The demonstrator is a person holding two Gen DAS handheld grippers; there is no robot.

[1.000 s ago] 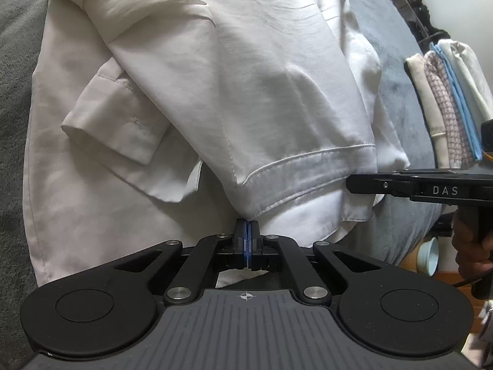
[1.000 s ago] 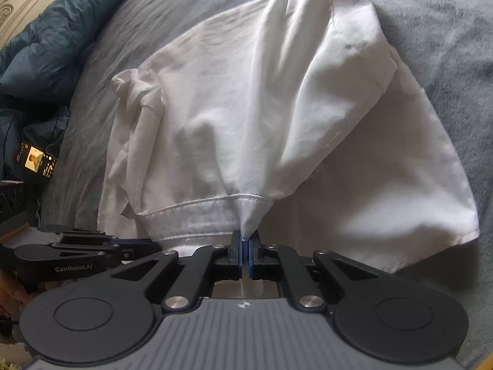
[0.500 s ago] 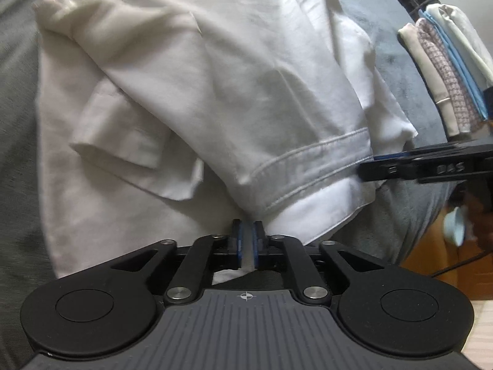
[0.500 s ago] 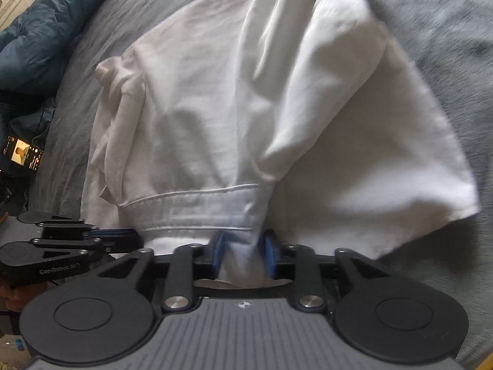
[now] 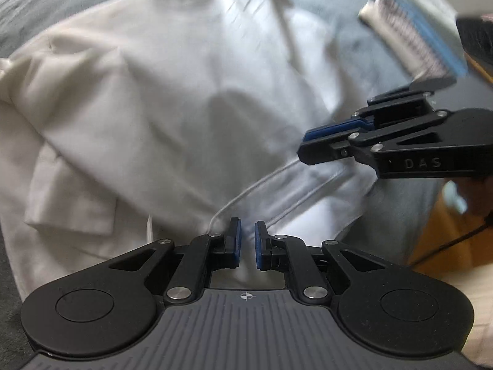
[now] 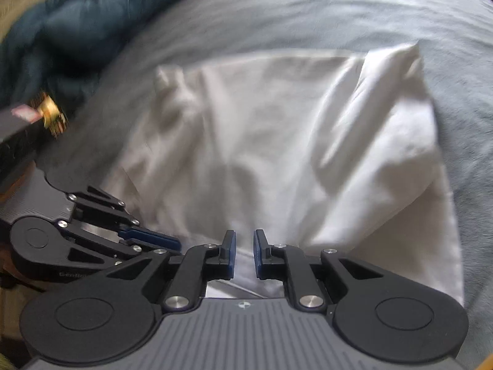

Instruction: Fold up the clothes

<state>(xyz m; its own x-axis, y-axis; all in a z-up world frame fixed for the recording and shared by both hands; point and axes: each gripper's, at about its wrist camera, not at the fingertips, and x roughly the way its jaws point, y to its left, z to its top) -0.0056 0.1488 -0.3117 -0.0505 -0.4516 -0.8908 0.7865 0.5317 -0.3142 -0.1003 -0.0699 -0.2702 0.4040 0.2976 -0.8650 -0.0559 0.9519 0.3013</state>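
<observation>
A white shirt (image 5: pixel 185 108) lies folded over itself on the grey bed sheet (image 5: pixel 323 6). Its stitched hem (image 5: pixel 277 182) runs just ahead of my left gripper (image 5: pixel 247 225). That gripper's blue pads stand a narrow gap apart, with the cloth lying loose below them and not pinched. In the right wrist view the same shirt (image 6: pixel 262 138) spreads flat. My right gripper (image 6: pixel 244 234) hovers at its near edge with its jaws closing, a small gap still between them and the fabric under them, not gripped. Each gripper shows in the other's view: the right gripper (image 5: pixel 303 145) and the left gripper (image 6: pixel 175 242).
A stack of folded clothes (image 5: pixel 416 30) sits at the bed's far right. A dark teal duvet (image 6: pixel 61 30) is bunched at the upper left, with a small bright object (image 6: pixel 49 114) beside it. The bed's edge and an orange floor (image 5: pixel 437 231) show at the right, by a person's hand (image 5: pixel 471 194).
Both grippers, shut on the shirt's hem a second ago, have let go. The raised cloth has dropped flat onto the shirt. Both views have rolled and shifted.
</observation>
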